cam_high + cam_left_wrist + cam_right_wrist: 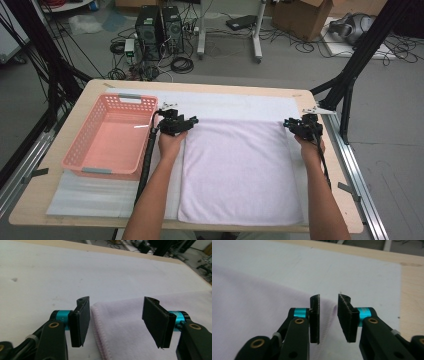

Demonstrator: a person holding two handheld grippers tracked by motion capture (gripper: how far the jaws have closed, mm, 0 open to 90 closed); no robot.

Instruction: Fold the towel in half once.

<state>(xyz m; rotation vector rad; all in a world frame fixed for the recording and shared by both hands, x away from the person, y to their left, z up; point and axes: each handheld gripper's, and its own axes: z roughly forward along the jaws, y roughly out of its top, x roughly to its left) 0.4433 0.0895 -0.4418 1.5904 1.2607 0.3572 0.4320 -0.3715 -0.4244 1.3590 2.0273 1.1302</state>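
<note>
Cables, computer towers and a cardboard box clutter the grey floor across the top of the high view, and below them a pale wooden worktop fills the middle of the frame, covered by a white foam sheet. At centre lies a pale lilac towel, spread flat and reaching toward the lower edge. A pink plastic basket stands at the left, empty and just beside the towel's left side.

Both of the person's forearms come up from the bottom of the frame. The left gripper sits at the towel's upper left corner, the right gripper at its upper right corner. In the left gripper view the jaws stand wide apart, with the hemmed corner of the towel lying between them and no pad pressing on it. In the right gripper view the jaws are much narrower, parted by a slim gap over the towel's far edge; the cloth runs under that gap, yet nothing is pinched.

Judging by this, the step in hand is taking hold of the two far corners, probably to fold the towel. Next, each pair of jaws needs to sink onto its corner so one pad slips under the hem, then close on the cloth before any lift; the left jaws have the farther way to close
</note>
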